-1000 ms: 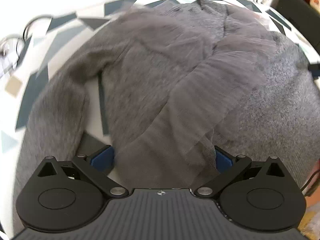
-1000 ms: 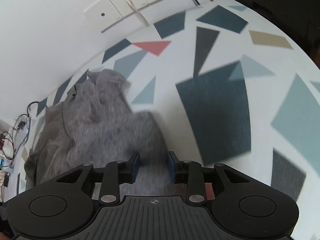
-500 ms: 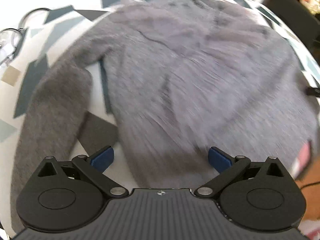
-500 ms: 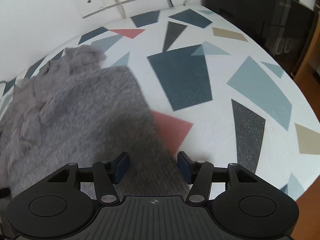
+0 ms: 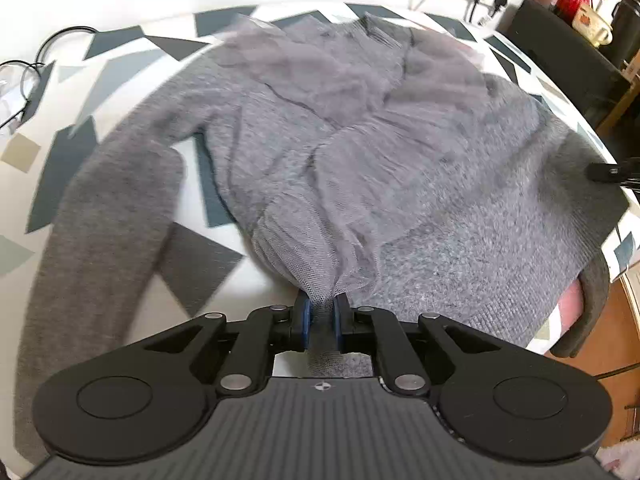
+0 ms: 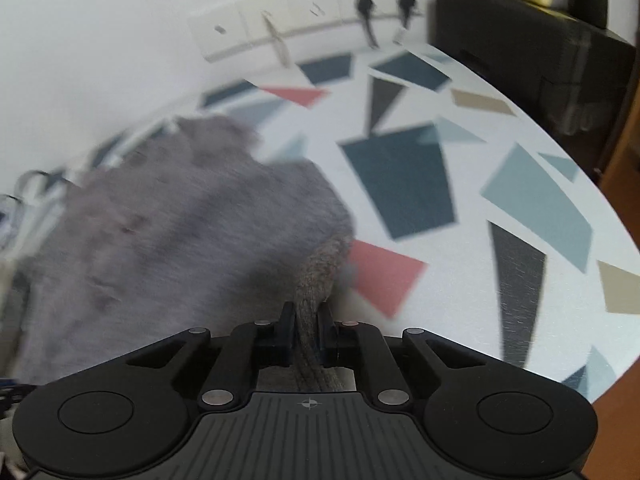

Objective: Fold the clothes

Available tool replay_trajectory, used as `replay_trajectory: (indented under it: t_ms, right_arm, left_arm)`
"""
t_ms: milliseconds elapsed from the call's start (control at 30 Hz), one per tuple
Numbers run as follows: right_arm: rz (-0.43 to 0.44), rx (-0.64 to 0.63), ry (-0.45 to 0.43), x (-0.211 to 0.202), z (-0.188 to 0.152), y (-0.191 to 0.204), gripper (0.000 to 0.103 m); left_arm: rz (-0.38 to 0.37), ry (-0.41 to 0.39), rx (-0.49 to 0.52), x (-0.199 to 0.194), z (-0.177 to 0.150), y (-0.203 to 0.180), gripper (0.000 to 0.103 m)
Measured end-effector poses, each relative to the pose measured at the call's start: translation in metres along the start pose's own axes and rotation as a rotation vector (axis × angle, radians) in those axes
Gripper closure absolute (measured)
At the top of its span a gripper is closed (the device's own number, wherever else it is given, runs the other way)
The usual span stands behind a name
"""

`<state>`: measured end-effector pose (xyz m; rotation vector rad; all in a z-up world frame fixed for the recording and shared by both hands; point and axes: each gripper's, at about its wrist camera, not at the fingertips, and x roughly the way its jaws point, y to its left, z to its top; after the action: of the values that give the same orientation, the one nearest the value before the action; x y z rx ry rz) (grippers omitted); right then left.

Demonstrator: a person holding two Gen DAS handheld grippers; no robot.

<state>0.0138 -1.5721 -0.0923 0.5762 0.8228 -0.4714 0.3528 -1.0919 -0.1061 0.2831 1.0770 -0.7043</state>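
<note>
Left gripper [image 5: 321,312]: fingers pressed together on a bunch of sheer grey mesh at the near hem of the sweater [image 5: 400,168]; the pinched netting passes between the blue pads and shows behind them too.
Right gripper [image 6: 306,320]: clamped on a thick roll of grey knit, which rises from between the fingers and joins the garment's right edge.
Sweater: spread across the patterned table [image 5: 120,68], neck end toward the wall, hem toward the left camera. Its body is grey knit with a gauzy tulle layer [image 5: 348,152] gathered in folds over the front (this layer funnels down into the left gripper's grasp).
Left sleeve [image 5: 108,216]: bent at the elbow, lying flat on the table and running down toward the near left edge.
Right side of garment: a darker knit portion [image 5: 592,292] drapes over the table's rim.
Table: white top printed with dark blue, grey, tan and red angular shapes; in the right wrist view the area to the right of the sweater [image 6: 180,232] shows a red patch [image 6: 384,276] just beside the held knit.
Wall: a white socket strip [image 6: 304,16] with two black plugs in it, above the table's far edge.
Far left: looped cables [image 5: 36,64] on the table.
Far right: a black box-like object [image 6: 532,40], blurred.
</note>
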Motion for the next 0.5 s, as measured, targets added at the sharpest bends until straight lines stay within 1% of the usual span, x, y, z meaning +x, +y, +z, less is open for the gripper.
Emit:
replay_trajectory:
  t_ms: [67,133,167,233,300,367,400,433,467,500]
  right_arm:
    - [0.060,0.009,-0.008,-0.014,0.001,0.009,0.094]
    - [0.133,0.030,0.021,-0.023,-0.005,0.015,0.094]
    - [0.154,0.034,0.042,-0.025,-0.011,0.018,0.094]
    - [0.170,0.036,0.092,-0.021,-0.027,0.022,0.094]
    - [0.151,0.047,0.143,-0.011,-0.046,0.022,0.094]
    - [0.124,0.083,0.182,-0.003,-0.061,0.017,0.093]
    - [0.110,0.106,0.196,-0.001,-0.066,0.014,0.093]
    - [0.095,0.129,0.209,0.002,-0.072,0.010,0.087]
    - [0.076,0.157,0.217,0.000,-0.074,0.006,0.079]
    - [0.072,0.175,0.211,-0.005,-0.073,0.003,0.076]
  left_arm:
    - [0.031,-0.012,0.044,-0.007,-0.002,0.002,0.092]
    - [0.064,-0.023,0.085,-0.014,-0.004,0.002,0.092]
    - [0.076,-0.022,0.092,-0.016,-0.006,0.000,0.092]
    - [0.091,-0.005,0.083,-0.016,-0.010,0.005,0.091]
    - [0.100,0.024,0.077,-0.010,-0.014,0.008,0.088]
    - [0.133,0.042,0.098,-0.004,-0.016,0.003,0.079]
    - [0.148,0.040,0.113,-0.004,-0.017,-0.001,0.064]
    - [0.152,0.026,0.125,-0.006,-0.017,-0.005,0.043]
    - [0.155,0.011,0.138,-0.008,-0.017,-0.008,0.035]
    - [0.158,-0.005,0.150,-0.011,-0.017,-0.012,0.031]
